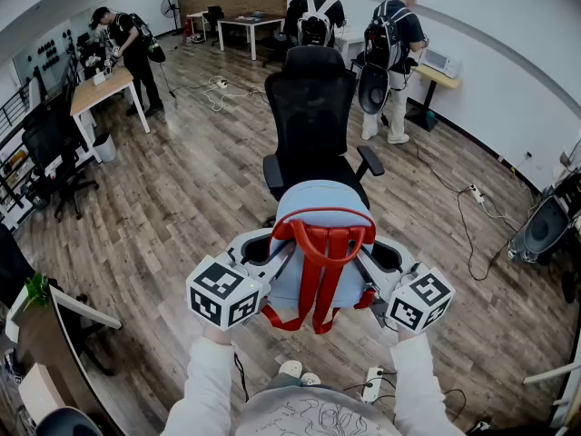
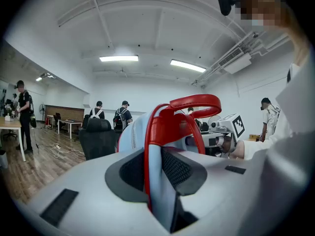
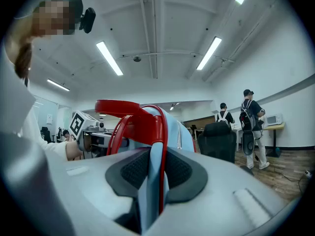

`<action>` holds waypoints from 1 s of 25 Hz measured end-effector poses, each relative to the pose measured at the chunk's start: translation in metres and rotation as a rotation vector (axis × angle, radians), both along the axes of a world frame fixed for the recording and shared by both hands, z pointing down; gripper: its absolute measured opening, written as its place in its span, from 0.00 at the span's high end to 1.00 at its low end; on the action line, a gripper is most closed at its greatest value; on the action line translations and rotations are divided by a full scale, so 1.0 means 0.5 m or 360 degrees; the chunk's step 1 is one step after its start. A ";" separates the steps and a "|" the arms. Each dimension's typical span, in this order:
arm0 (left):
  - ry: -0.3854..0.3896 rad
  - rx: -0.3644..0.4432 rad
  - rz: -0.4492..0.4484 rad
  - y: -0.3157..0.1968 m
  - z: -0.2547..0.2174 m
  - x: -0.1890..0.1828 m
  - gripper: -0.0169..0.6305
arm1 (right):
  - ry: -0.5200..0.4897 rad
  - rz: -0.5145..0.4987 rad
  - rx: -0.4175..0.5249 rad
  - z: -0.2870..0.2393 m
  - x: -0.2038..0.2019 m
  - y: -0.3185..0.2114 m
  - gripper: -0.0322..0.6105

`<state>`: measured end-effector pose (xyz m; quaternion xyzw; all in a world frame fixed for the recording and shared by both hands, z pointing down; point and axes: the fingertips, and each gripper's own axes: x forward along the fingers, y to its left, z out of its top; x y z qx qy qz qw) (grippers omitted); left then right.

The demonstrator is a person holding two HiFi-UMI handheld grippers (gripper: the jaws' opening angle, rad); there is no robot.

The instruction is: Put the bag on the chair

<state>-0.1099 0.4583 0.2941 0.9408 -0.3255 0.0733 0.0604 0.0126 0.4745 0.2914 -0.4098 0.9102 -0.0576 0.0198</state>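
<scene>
Here, a light-blue backpack (image 1: 320,262) with red trim hangs in mid-air between two hand-held grippers, not yet on the black office chair (image 1: 311,107) it is meant for. The left gripper (image 2: 156,176) is clamped on one shoulder strap (image 2: 153,146), its dark pads pressed against the blue webbing on either side. The right gripper (image 3: 153,176) pinches the other strap (image 3: 156,146) the same way. Neither has room left between its jaws.

The backpack looks roughly upright. Its red carry handle (image 1: 323,218) is uppermost, the strap side faces the person, and the bulk of the pack faces away. The chair stands straight ahead, with its seat (image 1: 318,173) turned toward the person and its high backrest beyond. From the head view the pack covers the front of the seat, with the two armrests showing past it on either side. Whether the pack is already over the cushion or just short of it cannot be told from above.

Both grippers sit level on either side of the pack, and neither is nearer the chair than the other. The move ahead therefore looks like a joint carry forward and down, centred between the armrests, with the pack's base meeting the seat first.
</scene>
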 end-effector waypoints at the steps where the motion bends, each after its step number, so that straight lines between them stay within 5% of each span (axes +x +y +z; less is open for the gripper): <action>1: 0.0001 0.0000 0.0000 -0.004 0.000 -0.001 0.84 | 0.0000 0.0001 0.0002 -0.001 -0.001 -0.003 0.82; 25: -0.0039 0.0008 0.0048 -0.099 0.026 -0.031 0.84 | 0.0001 0.0079 -0.0024 0.032 -0.032 -0.096 0.81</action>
